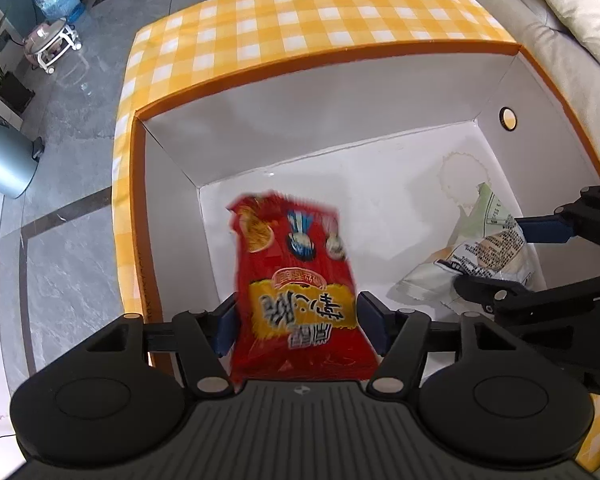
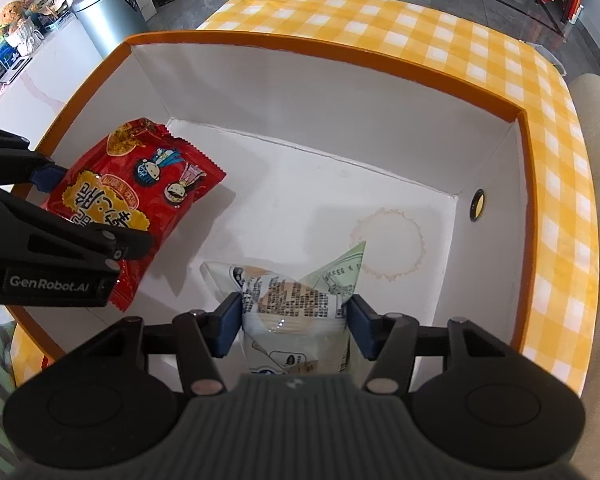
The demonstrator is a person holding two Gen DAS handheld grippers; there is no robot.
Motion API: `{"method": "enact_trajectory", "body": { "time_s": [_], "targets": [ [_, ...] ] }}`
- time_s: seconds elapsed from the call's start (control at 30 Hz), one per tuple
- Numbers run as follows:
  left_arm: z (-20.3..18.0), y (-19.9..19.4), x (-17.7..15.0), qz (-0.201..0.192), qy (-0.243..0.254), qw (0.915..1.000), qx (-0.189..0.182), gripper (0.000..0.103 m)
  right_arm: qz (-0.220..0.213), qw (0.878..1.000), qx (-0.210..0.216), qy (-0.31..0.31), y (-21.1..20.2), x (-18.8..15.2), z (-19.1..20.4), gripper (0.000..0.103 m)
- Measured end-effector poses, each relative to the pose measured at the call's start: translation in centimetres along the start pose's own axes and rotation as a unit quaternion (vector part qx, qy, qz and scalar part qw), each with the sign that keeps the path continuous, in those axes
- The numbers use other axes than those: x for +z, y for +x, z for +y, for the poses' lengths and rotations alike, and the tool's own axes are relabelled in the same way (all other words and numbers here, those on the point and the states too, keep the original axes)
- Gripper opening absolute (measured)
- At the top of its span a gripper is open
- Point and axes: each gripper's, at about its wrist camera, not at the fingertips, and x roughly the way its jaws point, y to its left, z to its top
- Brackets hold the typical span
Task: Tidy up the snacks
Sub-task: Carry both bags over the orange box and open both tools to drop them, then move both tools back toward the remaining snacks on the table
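Observation:
My left gripper (image 1: 298,322) is shut on a red snack packet (image 1: 296,280) with yellow lettering and holds it inside the orange-rimmed white box (image 1: 260,92), above its left floor. The packet also shows in the right wrist view (image 2: 136,196), with the left gripper (image 2: 92,208) at the left. My right gripper (image 2: 294,326) is shut on a white and pale green snack packet (image 2: 296,308), held low over the box floor near the front. In the left wrist view this packet (image 1: 484,256) and the right gripper (image 1: 504,254) are at the right.
The box (image 2: 340,60) stands on a yellow checked tablecloth (image 1: 320,12). A round stain (image 2: 388,244) marks the box floor, and a hole (image 2: 478,205) is in its right wall. A sofa (image 1: 560,20) lies to the right, a metal bin (image 2: 108,16) on the tiled floor.

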Motion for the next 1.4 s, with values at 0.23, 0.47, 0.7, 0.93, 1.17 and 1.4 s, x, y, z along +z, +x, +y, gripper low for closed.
{"method": "enact_trajectory", "body": {
  "time_s": [0.23,0.47,0.7,0.93,1.17,1.4],
  "targets": [
    [0.0,-2.0,-0.4,-0.022,-0.004,0.9997,-0.004,0.080,-0.016,1.000,-0.003,-0.008,-1.2,0.3,-0.1,0.064],
    [0.5,-4.8,-1.7,-0.058,-0.013,0.9982,-0.002,0.081,-0.052,0.998,-0.009,-0.014,-4.1,0.0,0.3,0.072],
    [0.2,-8.8,-4.0,-0.116,-0.010,0.9931,0.018,0.081,-0.102,0.995,-0.018,-0.011,-8.1,-1.6,1.1,0.076],
    [-0.4,-12.8,-7.8,-0.176,-0.011,0.9842,0.014,0.081,-0.169,0.985,-0.014,0.015,-13.7,-5.0,2.2,0.080],
    [-1.1,-14.8,-12.0,-0.214,-0.013,0.9767,0.003,0.081,-0.217,0.975,-0.014,0.050,-17.2,-10.5,2.7,0.084],
    [-1.7,-14.0,-16.3,-0.192,-0.032,0.9804,-0.028,0.081,-0.200,0.976,-0.017,0.080,-17.5,-15.6,3.2,0.084]
  ]
}}
